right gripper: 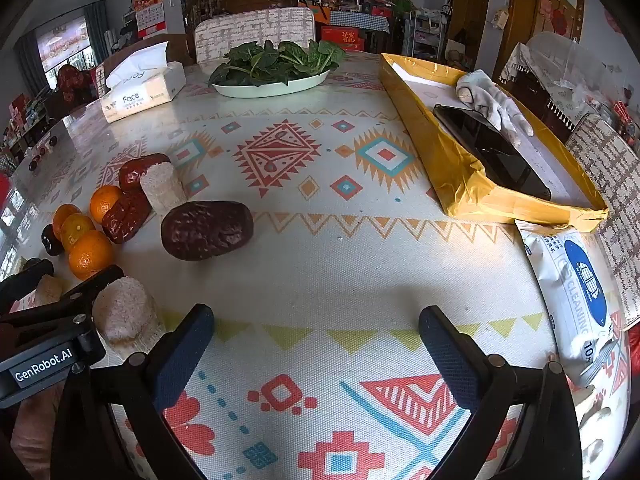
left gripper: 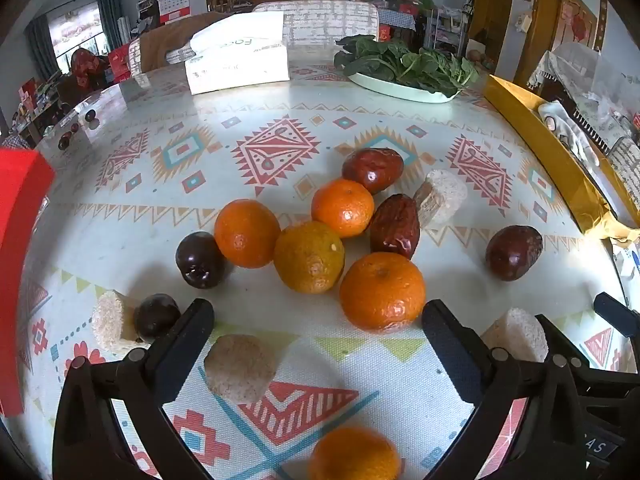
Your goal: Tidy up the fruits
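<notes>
Tissue box (right gripper: 142,92) reads "Face"; wipes pack (right gripper: 576,300) "CLEANING". Left claw (left gripper: 318,316), right claw (right gripper: 316,320) spread wide, empty.

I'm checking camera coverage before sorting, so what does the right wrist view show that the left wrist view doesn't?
Only the right wrist view shows the black phone lying inside the yellow cardboard tray and the white cleaning-wipes packet. Only the left wrist view shows the blurred orange mandarin at the bottom edge and the red block at the left. Both show the plate of green leaves, the white tissue box and the lone wrinkled dark-red date.
</notes>
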